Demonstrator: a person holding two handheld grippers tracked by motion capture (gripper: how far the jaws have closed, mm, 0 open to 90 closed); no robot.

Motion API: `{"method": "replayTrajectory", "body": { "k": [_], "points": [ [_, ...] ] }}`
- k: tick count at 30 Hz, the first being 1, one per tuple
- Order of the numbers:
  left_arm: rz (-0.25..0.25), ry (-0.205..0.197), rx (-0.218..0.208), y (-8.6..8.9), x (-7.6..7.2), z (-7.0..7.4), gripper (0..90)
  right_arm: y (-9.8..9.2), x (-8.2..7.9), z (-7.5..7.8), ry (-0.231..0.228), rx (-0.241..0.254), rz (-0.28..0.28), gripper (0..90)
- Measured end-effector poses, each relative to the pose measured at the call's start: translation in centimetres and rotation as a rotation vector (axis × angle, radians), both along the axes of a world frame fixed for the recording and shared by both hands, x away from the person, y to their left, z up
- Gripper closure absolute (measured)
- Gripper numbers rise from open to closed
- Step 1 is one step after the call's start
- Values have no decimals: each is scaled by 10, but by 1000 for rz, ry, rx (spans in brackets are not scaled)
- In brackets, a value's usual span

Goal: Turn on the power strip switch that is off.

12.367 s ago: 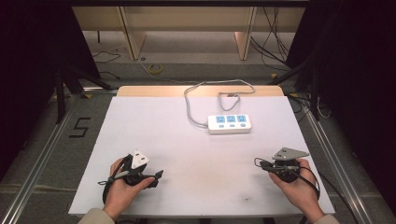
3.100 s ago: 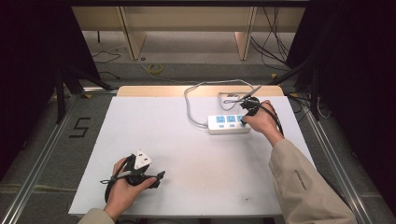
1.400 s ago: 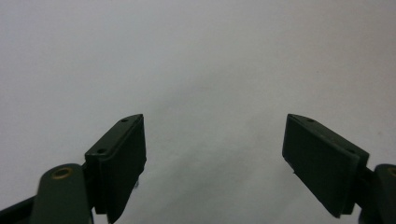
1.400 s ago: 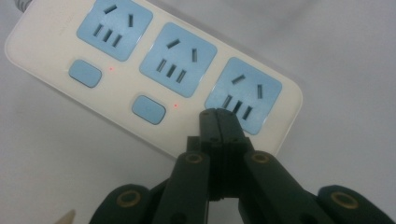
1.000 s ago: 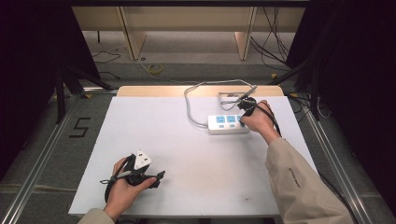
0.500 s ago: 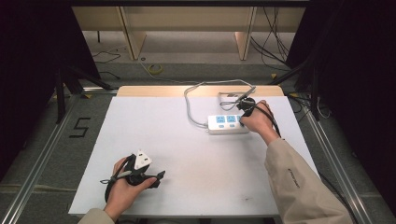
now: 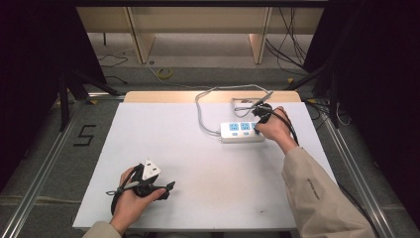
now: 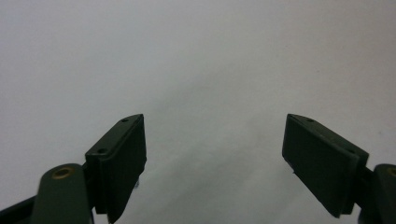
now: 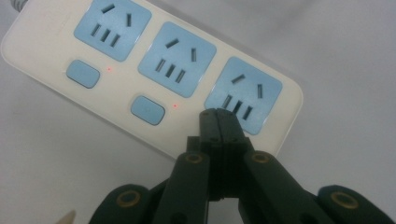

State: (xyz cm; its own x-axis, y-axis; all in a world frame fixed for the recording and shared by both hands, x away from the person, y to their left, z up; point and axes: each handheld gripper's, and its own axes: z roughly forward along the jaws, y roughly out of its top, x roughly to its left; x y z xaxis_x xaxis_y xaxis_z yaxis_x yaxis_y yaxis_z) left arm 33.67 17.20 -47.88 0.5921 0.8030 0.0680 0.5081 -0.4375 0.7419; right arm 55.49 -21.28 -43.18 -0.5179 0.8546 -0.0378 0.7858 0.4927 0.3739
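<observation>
So, going left to right: the left gripper (image 7: pixel 166 188) is kept parked near the front-left of the white table (image 7: pixel 198 163), jaws spread wide with nothing between them, well apart from the action. Over toward the back right, the power strip (image 7: pixel 241 132) is laid flat with its grey cord (image 7: pixel 200 111) looped off behind it. The right gripper (image 9: pixel 218 120) is clenched tight on nothing, its joined tips set at the third socket's end of the strip, right where that socket's switch would be expected. Red lights (image 9: pixel 109 69) are seen lit beside the other two switches (image 9: pixel 148 109), so the third switch is probably being pressed. A firm, straight push is called for next, without the strip being nudged sideways.
</observation>
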Motion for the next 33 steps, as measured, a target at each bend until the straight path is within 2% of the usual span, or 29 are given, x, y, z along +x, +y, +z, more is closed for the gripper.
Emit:
{"method": "replayTrajectory", "body": {
  "k": [20,33],
  "points": [
    [2,-1,0,0,0,0,216,-1,0,1,-3,9,1,900],
    [3,-3,-1,0,0,0,216,-3,-5,7,-28,15,5,900]
  ]
}}
